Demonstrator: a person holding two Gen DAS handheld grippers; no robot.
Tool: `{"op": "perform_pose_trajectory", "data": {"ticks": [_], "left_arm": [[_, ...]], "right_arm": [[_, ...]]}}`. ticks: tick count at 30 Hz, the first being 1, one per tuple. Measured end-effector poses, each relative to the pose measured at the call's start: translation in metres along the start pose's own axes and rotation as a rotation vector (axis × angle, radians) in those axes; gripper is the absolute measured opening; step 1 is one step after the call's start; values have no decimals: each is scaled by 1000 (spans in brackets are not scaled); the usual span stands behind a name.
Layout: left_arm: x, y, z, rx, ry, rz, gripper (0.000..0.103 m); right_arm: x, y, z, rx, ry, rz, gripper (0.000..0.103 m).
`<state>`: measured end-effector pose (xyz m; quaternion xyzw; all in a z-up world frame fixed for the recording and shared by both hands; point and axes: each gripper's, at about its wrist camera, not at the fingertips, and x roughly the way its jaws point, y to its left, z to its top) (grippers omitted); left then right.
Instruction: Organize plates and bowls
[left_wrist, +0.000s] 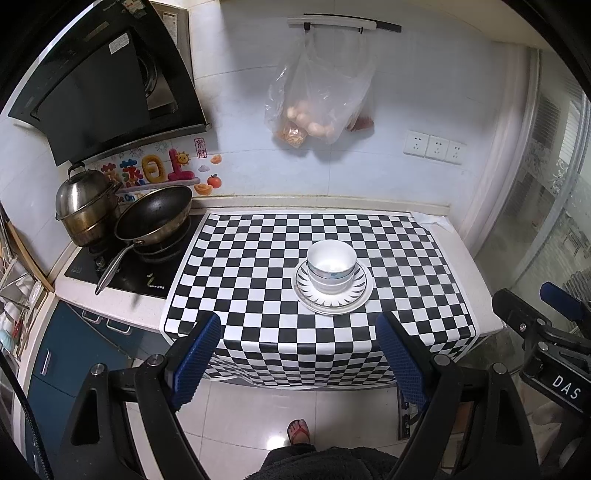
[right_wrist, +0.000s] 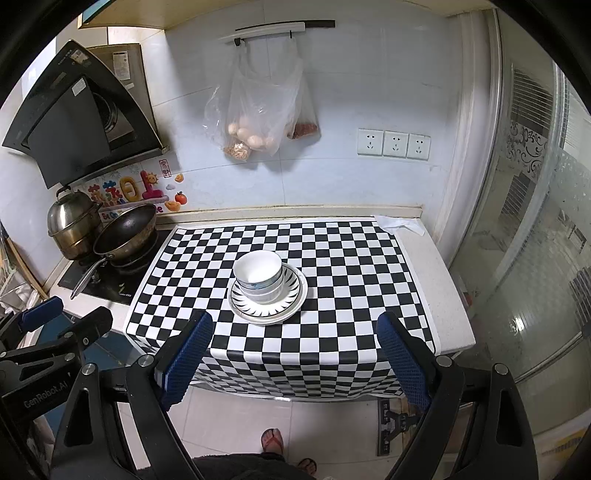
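Stacked white bowls (left_wrist: 331, 266) (right_wrist: 259, 276) sit on stacked plates (left_wrist: 354, 299) (right_wrist: 291, 304); the upper plate has a black ray pattern on its rim. The stack stands on a black-and-white checkered cloth (left_wrist: 258, 280) (right_wrist: 351, 280) on the counter. My left gripper (left_wrist: 299, 354) is open and empty, held back in front of the counter's edge, with the stack ahead and slightly right. My right gripper (right_wrist: 295, 354) is open and empty, also in front of the counter's edge, with the stack ahead and slightly left. The right gripper also shows in the left wrist view (left_wrist: 546, 314).
A stove with a black wok (left_wrist: 153, 218) (right_wrist: 125, 230) and a steel steamer pot (left_wrist: 86, 206) (right_wrist: 72, 225) is at the left. A range hood (left_wrist: 99, 92) hangs above it. Plastic bags of food (left_wrist: 317, 99) (right_wrist: 258, 114) hang on the wall. A glass door (right_wrist: 535, 221) is at the right.
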<state>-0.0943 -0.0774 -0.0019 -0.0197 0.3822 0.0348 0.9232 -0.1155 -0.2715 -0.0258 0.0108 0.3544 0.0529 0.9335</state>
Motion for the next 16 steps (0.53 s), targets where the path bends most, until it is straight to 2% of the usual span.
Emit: {"op": "perform_pose_trajectory", "data": {"ticks": [16], "left_arm": [[1,8,5,6,-14,-7,86]], "right_arm": [[8,-5,-1,-4,11,-4,93]]}}
